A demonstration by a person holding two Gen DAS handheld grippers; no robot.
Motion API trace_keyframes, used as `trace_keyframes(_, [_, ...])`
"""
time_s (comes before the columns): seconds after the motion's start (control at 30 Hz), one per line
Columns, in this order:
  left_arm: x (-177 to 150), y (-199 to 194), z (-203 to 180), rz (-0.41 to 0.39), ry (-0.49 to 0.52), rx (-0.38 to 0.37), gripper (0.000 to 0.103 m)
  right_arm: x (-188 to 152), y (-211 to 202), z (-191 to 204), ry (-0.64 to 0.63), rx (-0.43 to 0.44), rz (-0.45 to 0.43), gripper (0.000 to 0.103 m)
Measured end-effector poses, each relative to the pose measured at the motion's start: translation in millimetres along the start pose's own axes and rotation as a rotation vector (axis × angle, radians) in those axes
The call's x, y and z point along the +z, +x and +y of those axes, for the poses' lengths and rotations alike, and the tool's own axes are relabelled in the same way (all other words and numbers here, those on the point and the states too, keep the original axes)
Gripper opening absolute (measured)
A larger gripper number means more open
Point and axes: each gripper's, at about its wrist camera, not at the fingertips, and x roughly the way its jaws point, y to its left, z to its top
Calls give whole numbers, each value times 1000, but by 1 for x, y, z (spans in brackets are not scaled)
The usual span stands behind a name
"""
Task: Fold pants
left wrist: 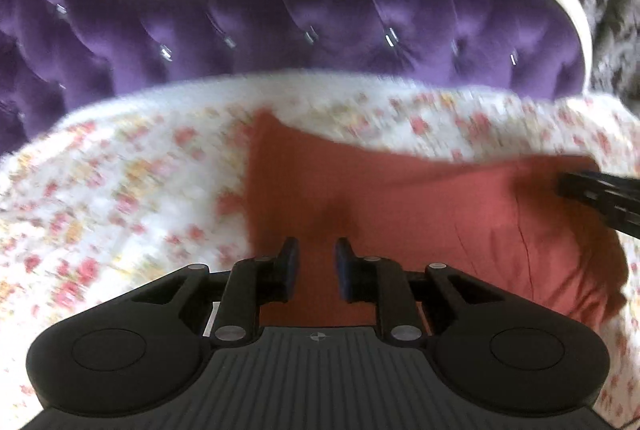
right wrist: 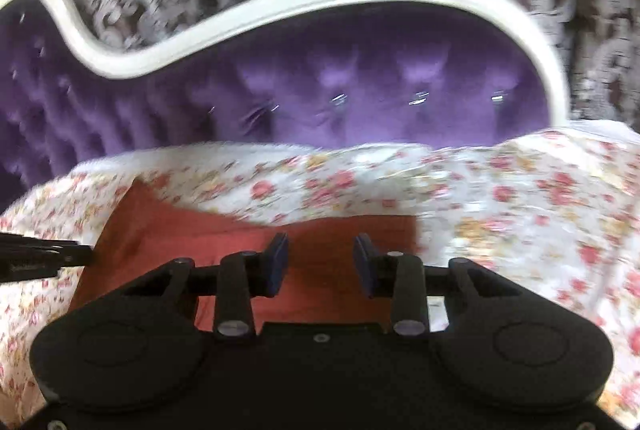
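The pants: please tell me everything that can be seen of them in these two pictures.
The pants are rust-red, of a soft matte cloth with faint creases. They lie flat as a compact, roughly rectangular shape, apparently already folded, on the flowered bedspread before the purple headboard. Both pictures are blurred, so seams and waistband cannot be made out. The left gripper and the right gripper are open above them; whether either touches the cloth cannot be told.
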Motion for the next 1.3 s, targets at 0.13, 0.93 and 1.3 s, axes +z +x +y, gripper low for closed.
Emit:
trace_keyframes(0.13, [-17,19,-10,38,53,2,21,-15,40,7,-60,-40,118,42])
trace_keyframes(0.93, [-63,-30,-4,27,-57,43,20,-74,-25,38,-106,-43,67,40])
trace_keyframes(1.3, [-81,-87,-13,-31,-62,26,20,-77,-79,38,-22,-40,16,41])
